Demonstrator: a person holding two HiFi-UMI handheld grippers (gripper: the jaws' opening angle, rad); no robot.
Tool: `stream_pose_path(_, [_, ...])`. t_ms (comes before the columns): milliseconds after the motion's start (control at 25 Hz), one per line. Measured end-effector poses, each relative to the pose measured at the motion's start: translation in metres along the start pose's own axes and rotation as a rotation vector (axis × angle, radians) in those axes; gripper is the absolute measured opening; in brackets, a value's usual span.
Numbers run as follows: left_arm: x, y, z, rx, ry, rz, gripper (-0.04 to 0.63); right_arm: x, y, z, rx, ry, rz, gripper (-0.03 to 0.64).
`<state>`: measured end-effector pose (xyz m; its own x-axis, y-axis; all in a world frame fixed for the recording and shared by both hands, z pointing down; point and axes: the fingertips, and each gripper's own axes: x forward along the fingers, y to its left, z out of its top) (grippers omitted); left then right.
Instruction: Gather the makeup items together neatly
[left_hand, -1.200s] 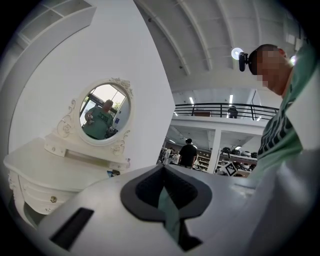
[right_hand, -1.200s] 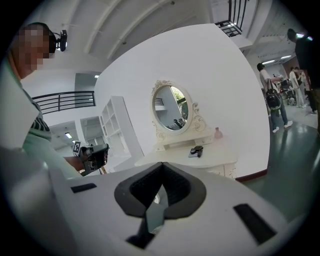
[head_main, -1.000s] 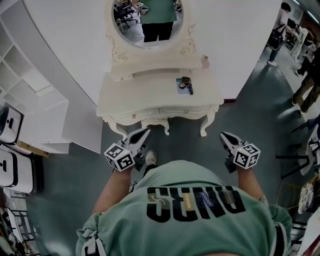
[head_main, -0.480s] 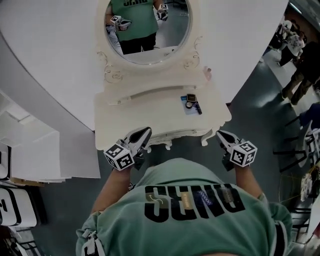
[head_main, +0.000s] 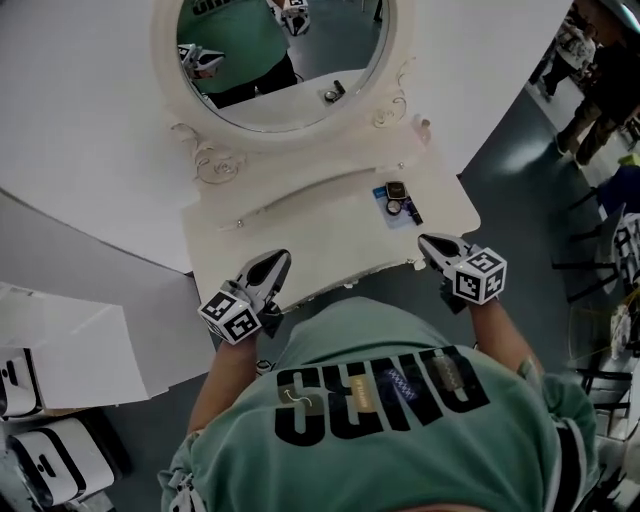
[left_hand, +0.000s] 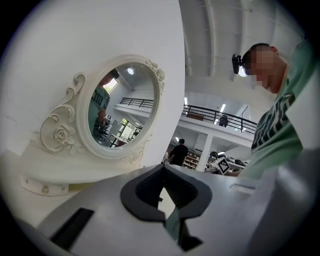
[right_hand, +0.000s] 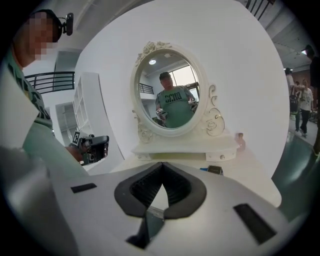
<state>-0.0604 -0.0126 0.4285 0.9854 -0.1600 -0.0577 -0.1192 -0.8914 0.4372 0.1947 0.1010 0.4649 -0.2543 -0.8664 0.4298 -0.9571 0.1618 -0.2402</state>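
Makeup items (head_main: 397, 205) sit bunched near the surface's (head_main: 300, 230) right edge, in front of the mirror (head_main: 300, 100). Left gripper (head_main: 275, 262) hovers over the near edge, fingers pressed together on nothing. Right gripper (head_main: 430, 243) hangs by the near right corner, fingers likewise closed and empty.

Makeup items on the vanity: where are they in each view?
Head view: makeup items right of centre, at the right end of the vanity top.
Left gripper view: not in it.
Right gripper view: right of centre, low, below the mirror.
Shared landmark: the oval mirror, in all three.
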Motion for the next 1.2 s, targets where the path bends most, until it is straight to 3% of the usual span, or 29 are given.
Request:
stream_pose_path(200, [0.016,0.023,-0.001,-0.025,-0.001,0.039,0.009,0.028,-0.032,0.001,0.007,0.047,0.017,-0.012])
stream_pose_path(400, [0.065,0.036,-0.002,-0.018,0.007,0.105,0.009,0.052,-0.094,-0.001,-0.005,0.099,0.059,-0.012])
stream_pose_path(560, [0.102,0.030,-0.005,-0.024,-0.024,0.214,0.009,0.071,-0.147,-0.026,-0.036,0.207,0.090,-0.012])
stream_pose_path(720, [0.140,0.019,-0.017,-0.011,-0.004,0.265,0.009,0.089,-0.202,-0.052,-0.027,0.340,0.077,-0.007])
stream_pose_path(840, [0.159,0.014,-0.020,0.001,0.003,0.276,0.009,0.103,-0.215,-0.073,-0.053,0.451,0.100,0.088])
stream_pose_path(1000, [0.172,0.016,-0.024,0.000,0.007,0.259,0.009,0.120,-0.213,-0.103,-0.084,0.539,0.092,0.125])
stream_pose_path(1200, [0.170,0.031,-0.029,-0.015,0.038,0.234,0.009,0.142,-0.219,-0.126,-0.103,0.617,-0.009,0.147])
